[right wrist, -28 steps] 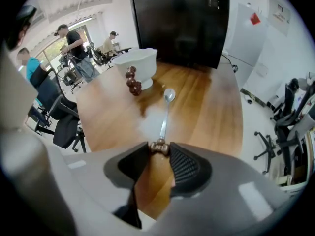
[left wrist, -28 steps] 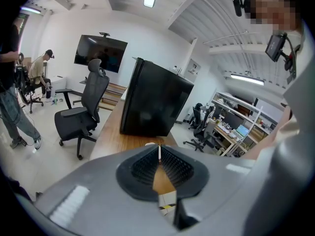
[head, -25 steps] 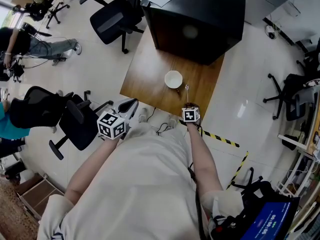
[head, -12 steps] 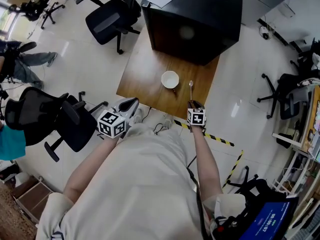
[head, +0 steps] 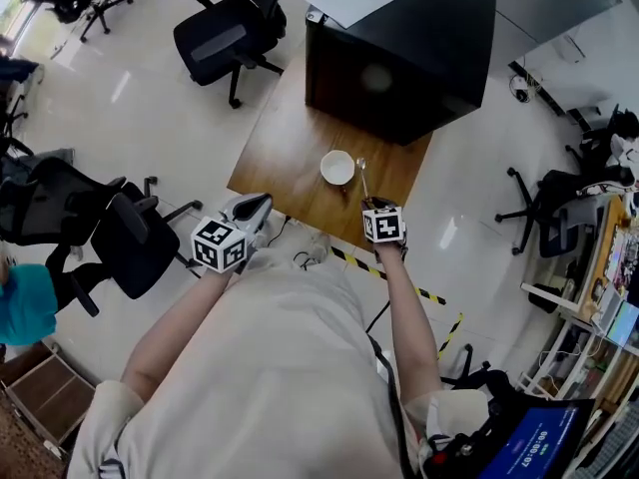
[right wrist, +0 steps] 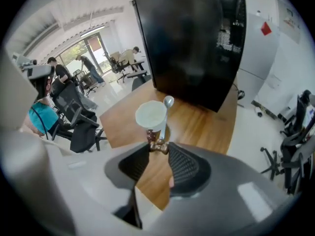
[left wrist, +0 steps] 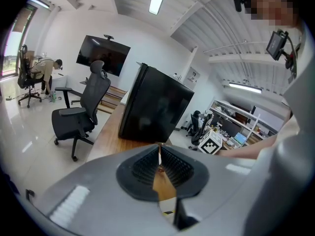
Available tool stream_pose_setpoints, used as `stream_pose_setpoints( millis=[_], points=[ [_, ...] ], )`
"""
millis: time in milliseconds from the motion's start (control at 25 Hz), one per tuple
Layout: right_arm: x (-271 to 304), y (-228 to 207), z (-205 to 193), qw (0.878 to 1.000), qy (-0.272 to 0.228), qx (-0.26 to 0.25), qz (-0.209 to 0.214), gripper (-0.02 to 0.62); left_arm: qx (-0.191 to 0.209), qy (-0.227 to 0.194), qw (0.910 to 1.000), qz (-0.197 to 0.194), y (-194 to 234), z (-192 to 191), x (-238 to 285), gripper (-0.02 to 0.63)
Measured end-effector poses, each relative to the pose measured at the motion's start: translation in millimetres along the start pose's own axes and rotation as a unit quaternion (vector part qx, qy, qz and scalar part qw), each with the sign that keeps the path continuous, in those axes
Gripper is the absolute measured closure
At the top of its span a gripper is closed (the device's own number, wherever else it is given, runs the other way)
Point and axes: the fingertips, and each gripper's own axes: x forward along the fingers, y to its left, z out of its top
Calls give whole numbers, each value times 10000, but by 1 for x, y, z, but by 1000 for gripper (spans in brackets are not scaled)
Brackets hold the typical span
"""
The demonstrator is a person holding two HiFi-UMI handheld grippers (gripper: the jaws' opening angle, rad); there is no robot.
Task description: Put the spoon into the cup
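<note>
Clamping the spoon [right wrist: 166,113] by its handle, your right hand-held gripper [right wrist: 158,146] is lifting it off the surface [head: 290,158] toward the cup [right wrist: 150,116]; your left hand-held gripper [left wrist: 159,152] is idling, closed and empty.

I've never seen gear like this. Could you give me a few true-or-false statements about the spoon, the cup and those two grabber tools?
1. The spoon already lies in the cup. False: the right gripper holds it by the handle, with its bowl outside the cup's rim.
2. The cup stands on a wooden table. True.
3. The left gripper grips something. False: its jaws are together with nothing between them.
4. A big black box stands at the table's far end, beyond the cup. True.
</note>
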Motion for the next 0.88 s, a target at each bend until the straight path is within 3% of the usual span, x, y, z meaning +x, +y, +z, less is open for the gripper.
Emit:
stream_pose_setpoints(
  millis=[240, 560, 880],
  points=[
    [14, 17, 10, 9959, 835, -226, 269, 472, -89, -180, 9998, 86, 6, 3, -7, 606],
    [38, 27, 9, 9789, 1915, -568, 429, 472, -220, -347, 9990, 177, 16, 4, -15, 606],
    [56, 26, 7, 9641, 2535, -716, 348, 471, -311, -465, 9981, 243, 25, 4, -23, 606]
  ],
)
